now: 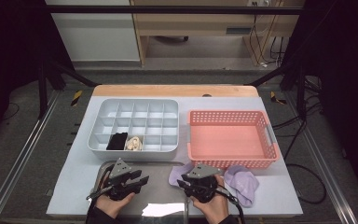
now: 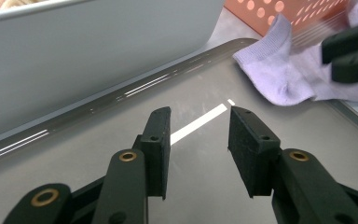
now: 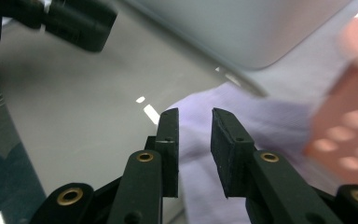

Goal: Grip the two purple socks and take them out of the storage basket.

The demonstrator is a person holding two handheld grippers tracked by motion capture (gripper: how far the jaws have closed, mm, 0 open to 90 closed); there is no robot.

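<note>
High view: lilac sock lies crumpled on the worktop at the near edge of the pink perforated basket, one end lapping onto the metal tray. Right claw sits over that lapped end, the sock running from its tips toward 3 o'clock; the right gripper view shows its jaws parted a little, nothing between them, with the lilac fabric spread directly beneath and beyond the tips at 12 to 2 o'clock. Left claw, at 9 o'clock of the right, hangs released over bare tray; sock at its 1 o'clock, apart. Grey compartment organiser holds a black item and a cream item in its near row. Risks, as judged: a narrow jaw gap may pinch only one layer, letting the sock unfurl and drag; tips may skid on the slick tray; a lift could catch the basket rim close by.
</note>
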